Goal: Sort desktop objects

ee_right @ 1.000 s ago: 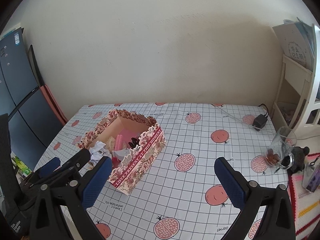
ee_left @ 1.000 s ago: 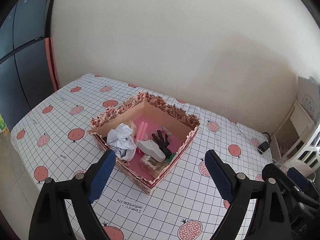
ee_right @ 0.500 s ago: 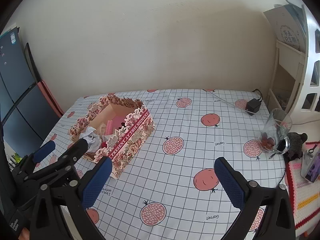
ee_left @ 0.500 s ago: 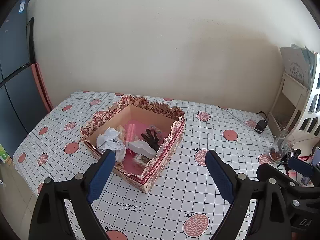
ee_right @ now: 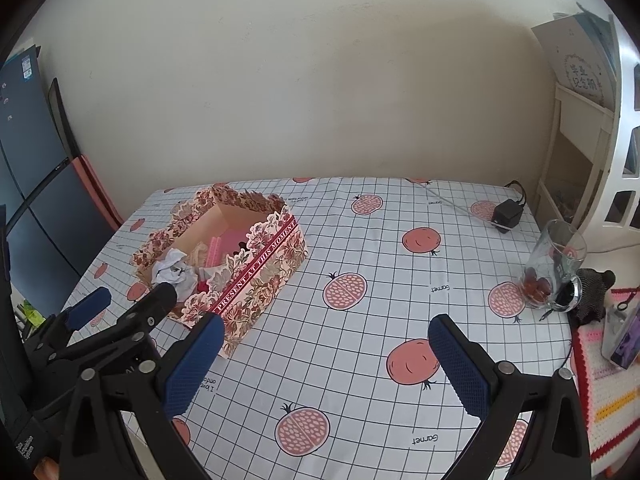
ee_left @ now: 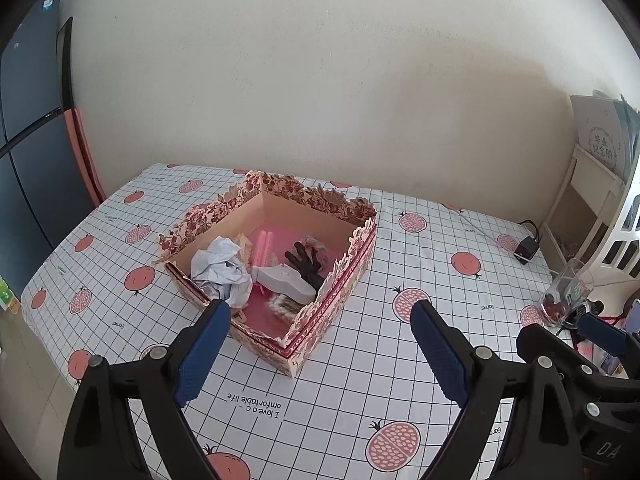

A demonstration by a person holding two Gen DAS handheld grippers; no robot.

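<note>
Left tool (ee_left: 320,344) and right tool (ee_right: 326,354): both spread wide, empty, hovering above the bench (ee_right: 380,264), apparently idle. Beyond them, the floral box (ee_left: 320,316) holds crumpled paper (ee_left: 222,268), a black glove (ee_left: 306,264) and pink items, seemingly sorted. Farther right stands a glass (ee_right: 554,268).

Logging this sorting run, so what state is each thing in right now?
left tool: open, empty, above the table.
right tool: open, empty, above the table.
floral box: no lid on, upright, holding several items.
crumpled paper: balled up, inside the box.
black claw clip: lying in the box.
glass: upright, something reddish at the bottom.
black adapter: lying on the tablecloth, cable attached.
</note>
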